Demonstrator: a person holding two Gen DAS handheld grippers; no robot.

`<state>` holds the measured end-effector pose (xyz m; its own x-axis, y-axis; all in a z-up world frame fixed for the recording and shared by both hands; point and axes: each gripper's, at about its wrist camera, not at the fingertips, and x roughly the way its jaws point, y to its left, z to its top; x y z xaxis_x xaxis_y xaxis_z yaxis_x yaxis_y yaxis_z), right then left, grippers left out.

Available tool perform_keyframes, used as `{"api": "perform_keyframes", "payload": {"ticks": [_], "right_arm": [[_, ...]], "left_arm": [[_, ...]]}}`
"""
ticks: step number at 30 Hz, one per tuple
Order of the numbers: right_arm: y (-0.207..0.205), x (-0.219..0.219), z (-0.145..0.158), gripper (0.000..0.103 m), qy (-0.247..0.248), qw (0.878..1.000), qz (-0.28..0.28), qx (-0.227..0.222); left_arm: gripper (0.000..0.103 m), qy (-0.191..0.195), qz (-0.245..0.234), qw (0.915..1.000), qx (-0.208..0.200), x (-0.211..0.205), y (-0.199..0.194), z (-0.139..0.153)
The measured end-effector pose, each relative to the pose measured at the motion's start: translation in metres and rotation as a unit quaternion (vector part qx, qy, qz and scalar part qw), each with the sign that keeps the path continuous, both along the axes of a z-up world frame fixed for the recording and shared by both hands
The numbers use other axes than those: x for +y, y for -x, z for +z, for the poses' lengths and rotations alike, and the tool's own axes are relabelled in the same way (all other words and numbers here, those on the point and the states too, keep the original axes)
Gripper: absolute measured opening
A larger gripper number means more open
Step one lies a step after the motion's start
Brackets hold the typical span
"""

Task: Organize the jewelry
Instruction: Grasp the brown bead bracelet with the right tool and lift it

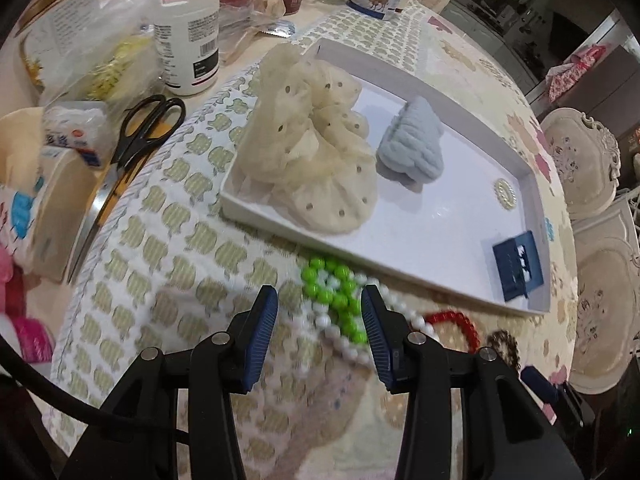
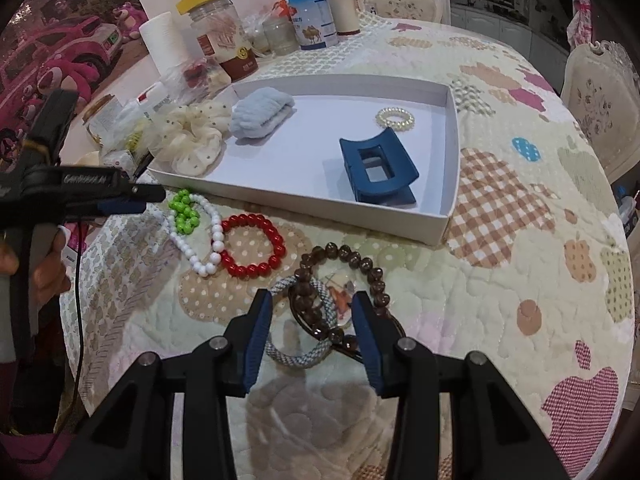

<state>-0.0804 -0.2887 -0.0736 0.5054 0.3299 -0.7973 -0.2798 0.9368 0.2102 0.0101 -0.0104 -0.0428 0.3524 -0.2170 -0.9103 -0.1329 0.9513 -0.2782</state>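
I judged the sorting about half done. Inside the white tray (image 2: 448, 216) lay a cream scrunchie (image 2: 192, 140), a pale blue scrunchie (image 2: 260, 114), a small pearl hair tie (image 2: 395, 119) and a dark blue claw clip (image 2: 378, 170). Outside it, on the quilted cloth covering the desk (image 2: 500, 300), five pieces were left: a green bead bracelet (image 2: 183, 212) lying on a white bead bracelet (image 2: 208, 240), a red bead bracelet (image 2: 253, 245) touching the white one, and nearer me a brown bead bracelet (image 2: 360, 268) tangled over a grey woven band (image 2: 304, 356).

My left hand-held gripper (image 1: 319, 320) hung with its jaws apart over the green and white beads, holding nothing. My right hand-held gripper (image 2: 312, 322) was likewise spread wide and empty, straddling the brown beads and the woven band. Whether either one touched the beads I could not tell.

I reckoned the overlapping pairs would be the awkward part, since closing on one strand might drag its neighbour along.
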Motion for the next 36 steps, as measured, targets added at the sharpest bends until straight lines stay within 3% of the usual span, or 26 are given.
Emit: {"api": "perform_keyframes", "payload": {"ticks": [4,7,9,11,14,17,22,26,30,32,34,35,36], "right_arm": [[-0.004,0.001,-0.003,0.043,0.001,1.000,0.001,0.004],[-0.009,0.004,-0.004,0.032,0.002,1.000,0.002,0.003],[-0.013,0.007,-0.005,0.029,0.001,1.000,0.006,0.004],[-0.015,0.011,-0.006,0.027,0.002,1.000,0.012,0.004],[-0.022,0.017,-0.010,0.011,0.001,1.000,0.020,0.007],[-0.025,0.013,-0.009,0.010,-0.021,1.000,0.011,0.010],[-0.015,-0.008,0.014,0.010,-0.060,0.998,-0.004,-0.009],[-0.006,-0.025,0.033,0.009,-0.081,0.996,-0.018,-0.029],[-0.004,-0.030,0.039,0.010,-0.078,0.996,-0.021,-0.035],[-0.004,-0.025,0.038,0.011,-0.071,0.997,-0.015,-0.034],[-0.007,-0.019,0.031,0.023,-0.052,0.998,-0.012,-0.019],[-0.007,-0.016,0.027,0.031,-0.044,0.999,-0.007,-0.013],[-0.007,-0.010,0.022,0.032,-0.035,0.999,0.001,-0.009]], "left_arm": [[0.043,0.000,-0.005,0.9999,0.009,-0.002,-0.010,-0.008],[0.042,0.002,-0.009,0.9998,0.020,-0.002,-0.015,-0.016],[0.038,0.003,-0.008,0.9999,0.011,-0.001,-0.016,-0.016],[0.026,0.001,-0.014,0.9999,0.010,-0.002,-0.018,-0.016],[0.018,-0.010,-0.028,0.9995,0.004,-0.008,-0.020,-0.014],[0.003,-0.020,-0.038,0.9990,-0.010,-0.012,-0.017,-0.004],[0.000,-0.008,-0.045,0.9983,-0.035,-0.009,-0.010,0.021],[0.000,-0.009,-0.053,0.9972,-0.052,-0.013,-0.006,0.037],[0.000,0.000,-0.039,0.9986,-0.036,-0.005,-0.004,0.032],[0.023,0.009,-0.027,0.9993,-0.022,-0.001,-0.004,0.025],[0.032,0.021,-0.016,0.9996,-0.011,0.004,-0.005,0.017],[0.032,0.022,-0.014,0.9996,-0.006,0.004,-0.006,0.013],[0.032,0.019,-0.014,0.9997,-0.001,0.004,-0.007,0.009]]}}
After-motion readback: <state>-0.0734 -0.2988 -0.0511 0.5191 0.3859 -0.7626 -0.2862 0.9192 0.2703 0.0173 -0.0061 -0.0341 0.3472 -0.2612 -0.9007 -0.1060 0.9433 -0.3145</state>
